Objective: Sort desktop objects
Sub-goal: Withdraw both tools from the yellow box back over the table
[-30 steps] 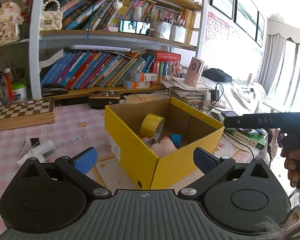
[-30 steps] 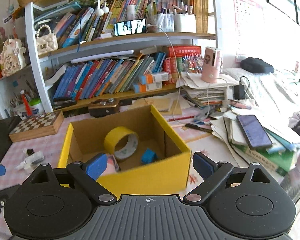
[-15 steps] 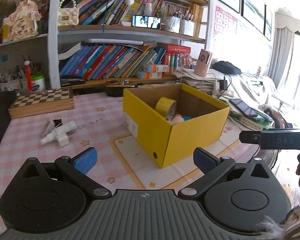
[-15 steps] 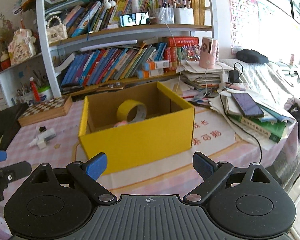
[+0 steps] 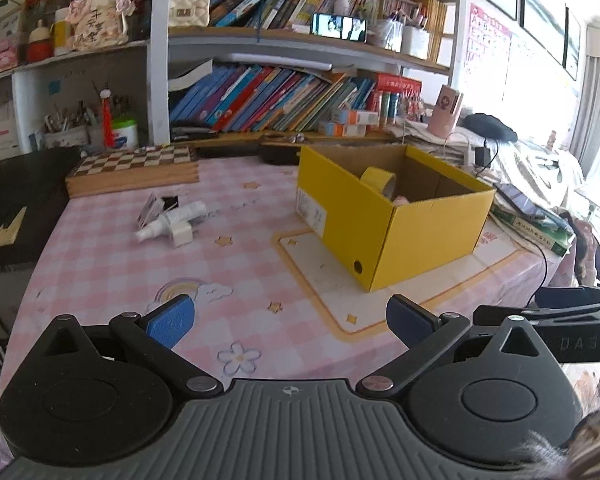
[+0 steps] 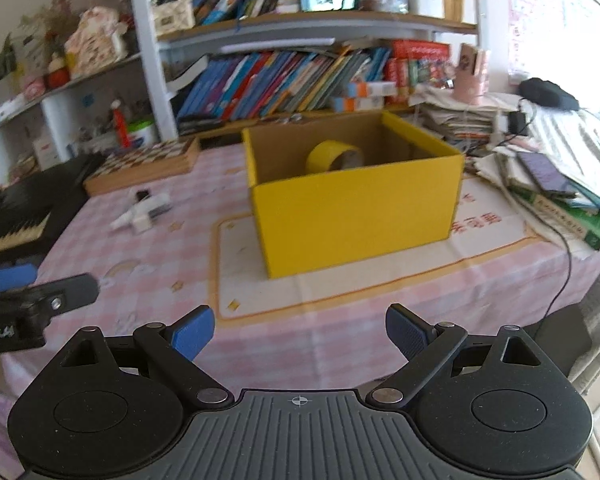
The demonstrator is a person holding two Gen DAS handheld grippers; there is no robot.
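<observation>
The yellow box (image 6: 356, 200) stands on the desk (image 5: 112, 264) with a yellow tape roll (image 6: 334, 156) inside. A white spray bottle (image 5: 168, 222) lies left of it. Your left tongs (image 5: 290, 316) and right tongs (image 6: 300, 330) are both released, holding nothing.

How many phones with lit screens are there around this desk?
2. One small lit phone stands propped on the upper bookshelf; one dark-framed phone lies flat atop the paper stack right of the yellow cardboard box. Clutter may hide others.
</observation>
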